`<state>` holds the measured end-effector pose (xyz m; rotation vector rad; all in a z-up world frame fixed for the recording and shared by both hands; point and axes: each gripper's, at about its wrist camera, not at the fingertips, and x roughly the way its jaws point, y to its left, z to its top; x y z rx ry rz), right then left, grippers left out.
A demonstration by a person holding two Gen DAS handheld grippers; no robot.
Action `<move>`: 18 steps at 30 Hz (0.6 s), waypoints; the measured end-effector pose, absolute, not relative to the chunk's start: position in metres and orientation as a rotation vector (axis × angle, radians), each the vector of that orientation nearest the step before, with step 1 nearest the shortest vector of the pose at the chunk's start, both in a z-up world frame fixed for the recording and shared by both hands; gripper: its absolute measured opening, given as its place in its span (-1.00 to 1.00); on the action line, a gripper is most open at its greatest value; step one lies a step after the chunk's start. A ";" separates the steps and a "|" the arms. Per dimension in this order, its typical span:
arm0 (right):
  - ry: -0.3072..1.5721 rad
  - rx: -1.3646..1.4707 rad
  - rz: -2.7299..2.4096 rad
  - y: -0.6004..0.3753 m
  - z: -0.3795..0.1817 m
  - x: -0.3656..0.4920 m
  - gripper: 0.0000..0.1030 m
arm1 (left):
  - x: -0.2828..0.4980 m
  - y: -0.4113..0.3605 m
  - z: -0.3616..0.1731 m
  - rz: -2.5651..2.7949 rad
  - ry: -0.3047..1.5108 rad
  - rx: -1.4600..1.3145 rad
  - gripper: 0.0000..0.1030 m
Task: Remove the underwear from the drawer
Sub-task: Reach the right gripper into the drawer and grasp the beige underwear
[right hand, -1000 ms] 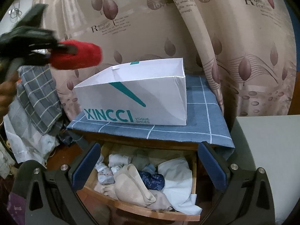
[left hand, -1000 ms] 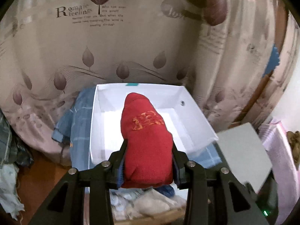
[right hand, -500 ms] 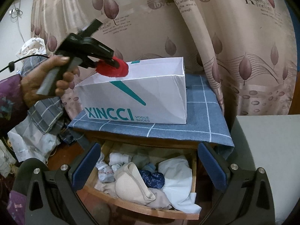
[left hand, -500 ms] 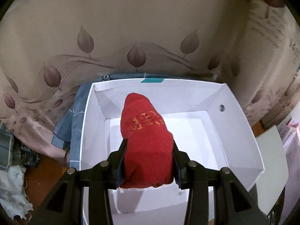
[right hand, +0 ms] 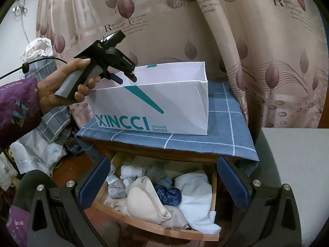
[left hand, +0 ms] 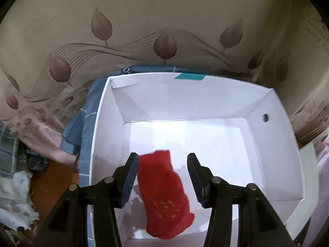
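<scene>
Two grippers in view, each held by a person. Left gripper (left hand: 162,164) hangs over a white shoe box (left hand: 287,144) that sits on a blue checked cloth (right hand: 226,127) atop a wooden cabinet. Its jaws have just been opening and now stand spread, w/ a red garment (left hand: 164,197) between them but not pinched: a clear gap shows on the 3 o'clock side, while the 9 o'clock pad sits right beside the fabric, contact unclear. Garment is blurred, apparently dropping to the box floor, long axis running roughly 12 to 6 in the left wrist view, tilted a bit toward 5.

From the right wrist view, the left gripper (right hand: 125,78) sits at about 10 o'clock, tips poking over the box's near-left rim, gripped by a hand (right hand: 61,86) w/ a purple sleeve.

Right gripper (right hand: 162,179) is spread wide, nothing between the pads, pointing down at the open drawer (right hand: 156,228) just below the cabinet top. Drawer holds the rest of the underwear (right hand: 144,201): a beige bra near centre, a dark blue piece (right hand: 168,195) at about 1 o'clock from it, white pieces at 3 and 11.

Judgement: next pick turns on the drawer lying dead ahead of the right gripper, well apart from the left one, so the right is the nearer. Bra's long axis runs approx 11 to 5, so jaws would cross it.
</scene>
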<state>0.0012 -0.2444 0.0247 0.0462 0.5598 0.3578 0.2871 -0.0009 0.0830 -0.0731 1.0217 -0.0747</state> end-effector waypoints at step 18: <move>0.949 -0.187 0.636 -0.165 -0.036 0.037 0.99 | 0.080 0.033 0.100 -0.119 0.690 -0.004 0.17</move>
